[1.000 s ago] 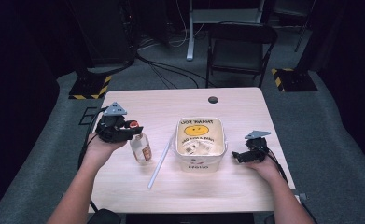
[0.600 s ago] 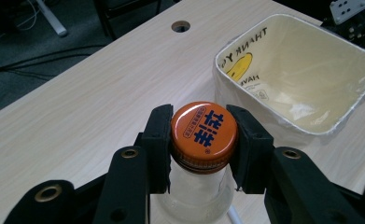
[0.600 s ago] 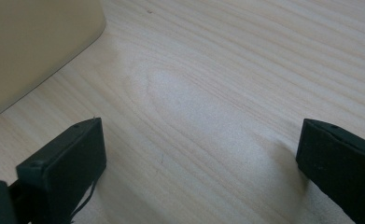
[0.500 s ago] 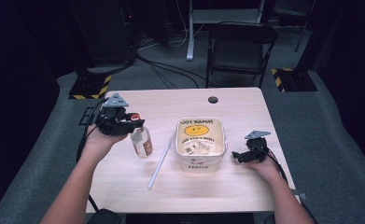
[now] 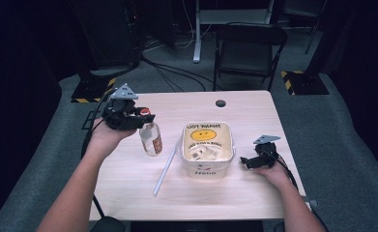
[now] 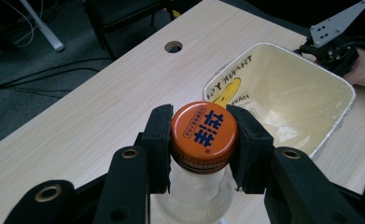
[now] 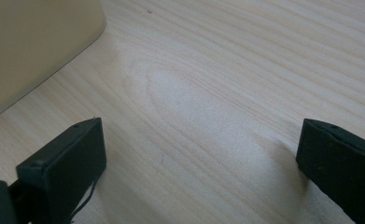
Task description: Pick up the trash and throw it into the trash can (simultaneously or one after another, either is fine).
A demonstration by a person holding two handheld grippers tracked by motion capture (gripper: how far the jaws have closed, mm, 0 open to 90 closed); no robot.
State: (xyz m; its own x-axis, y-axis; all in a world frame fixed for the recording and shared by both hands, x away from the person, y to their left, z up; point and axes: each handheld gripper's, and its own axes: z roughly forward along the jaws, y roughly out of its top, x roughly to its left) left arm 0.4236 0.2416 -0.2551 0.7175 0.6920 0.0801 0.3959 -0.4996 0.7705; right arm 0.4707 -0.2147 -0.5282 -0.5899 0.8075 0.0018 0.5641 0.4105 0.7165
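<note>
small clear bottle (image 5: 151,139), lifted off the counter (image 5: 128,174) at 9 o'clock of the tub (image 5: 207,165), looks light, rigid, slick-walled; left gripper (image 6: 203,140) fingers clamp the ridged orange cap (image 6: 203,134), the surest hold; right gripper (image 7: 199,172) fingers wide, empty.

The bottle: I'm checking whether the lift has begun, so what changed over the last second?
The left hand-held gripper, shut on the orange cap, has carried the bottle up and toward the table's far side. The right hand-held gripper stayed open beside the tub, and the straw lay unmoved on the table.
</note>
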